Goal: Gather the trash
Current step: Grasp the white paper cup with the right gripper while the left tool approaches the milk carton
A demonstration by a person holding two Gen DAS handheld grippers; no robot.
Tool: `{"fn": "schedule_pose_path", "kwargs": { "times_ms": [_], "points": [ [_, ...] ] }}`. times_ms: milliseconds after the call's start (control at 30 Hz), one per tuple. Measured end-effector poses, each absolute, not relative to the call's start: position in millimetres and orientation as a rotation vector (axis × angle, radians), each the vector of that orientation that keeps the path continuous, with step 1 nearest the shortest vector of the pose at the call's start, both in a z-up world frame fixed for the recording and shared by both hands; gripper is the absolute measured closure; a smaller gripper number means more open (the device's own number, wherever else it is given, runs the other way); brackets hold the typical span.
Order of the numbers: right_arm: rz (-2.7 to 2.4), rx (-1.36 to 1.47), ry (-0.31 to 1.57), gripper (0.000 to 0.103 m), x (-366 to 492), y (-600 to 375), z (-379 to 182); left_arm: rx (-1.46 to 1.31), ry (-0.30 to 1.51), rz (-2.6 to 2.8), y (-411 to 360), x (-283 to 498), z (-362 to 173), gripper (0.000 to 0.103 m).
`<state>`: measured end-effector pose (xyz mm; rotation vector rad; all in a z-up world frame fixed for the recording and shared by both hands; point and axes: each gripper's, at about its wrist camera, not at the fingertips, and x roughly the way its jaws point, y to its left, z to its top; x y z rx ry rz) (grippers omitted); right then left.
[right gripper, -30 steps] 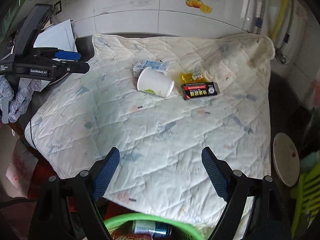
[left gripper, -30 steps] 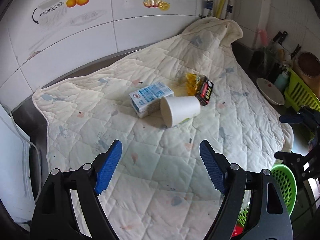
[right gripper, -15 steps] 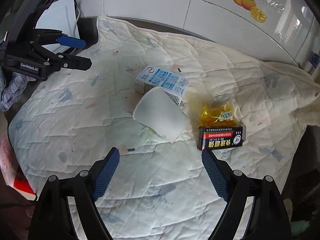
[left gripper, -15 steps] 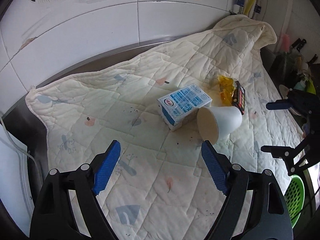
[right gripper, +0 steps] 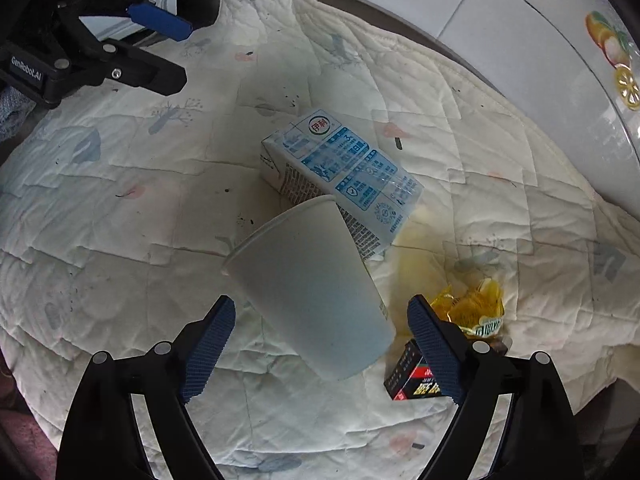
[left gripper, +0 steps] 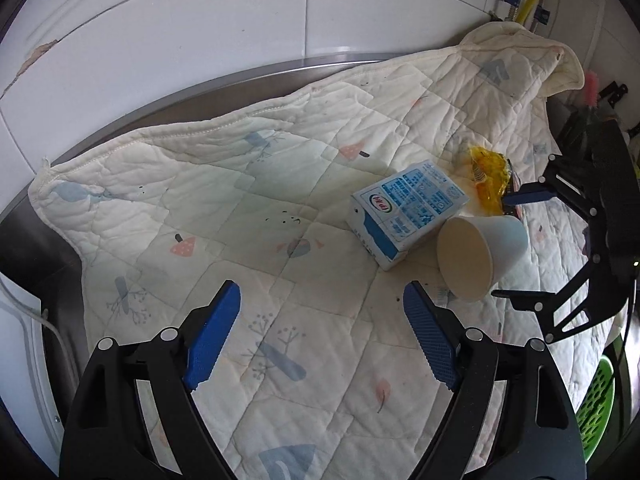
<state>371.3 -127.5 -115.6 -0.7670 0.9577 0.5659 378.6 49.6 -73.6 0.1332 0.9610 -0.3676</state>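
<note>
A white paper cup (right gripper: 312,280) lies on its side on the quilt, its mouth against a blue and white milk carton (right gripper: 340,172). My right gripper (right gripper: 322,312) hangs over the cup's base with a finger on each side. Its jaws are opening and the pads do not press on the cup. A crumpled yellow wrapper (right gripper: 472,308) and a black and red box (right gripper: 416,380) lie just right of the cup. My left gripper (left gripper: 322,312) is open over bare quilt, left of and nearer than the carton (left gripper: 408,210) and cup (left gripper: 476,256), with nothing between its fingers.
A cream quilted cloth (left gripper: 200,200) covers the steel counter against a white tiled wall. A green slotted basket (left gripper: 596,400) sits beyond the quilt's lower right edge. A white appliance with a cable stands at the left edge.
Both grippers came closer to the trash and lower. The right gripper rolled and now straddles the cup. The left gripper swung left, so the carton and cup now sit to its right.
</note>
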Motion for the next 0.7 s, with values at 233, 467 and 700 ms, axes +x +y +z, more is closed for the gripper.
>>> {"fn": "schedule_pose_path", "kwargs": {
  "times_ms": [233, 467, 700],
  "points": [
    [0.61, -0.798, 0.98, 0.028, 378.5, -117.4, -129.3, 0.152, 0.971, -0.39, 43.2, 387.9, -81.4, 0.019],
    [0.595, -0.728, 0.988, 0.037, 366.1, -126.5, -121.6, 0.193, 0.96, -0.466, 17.7, 398.4, -84.7, 0.014],
    [0.555, -0.606, 1.029, 0.038, 338.7, -144.8, -113.1, 0.275, 0.938, -0.579, -19.0, 415.8, -90.7, 0.012]
  ]
}}
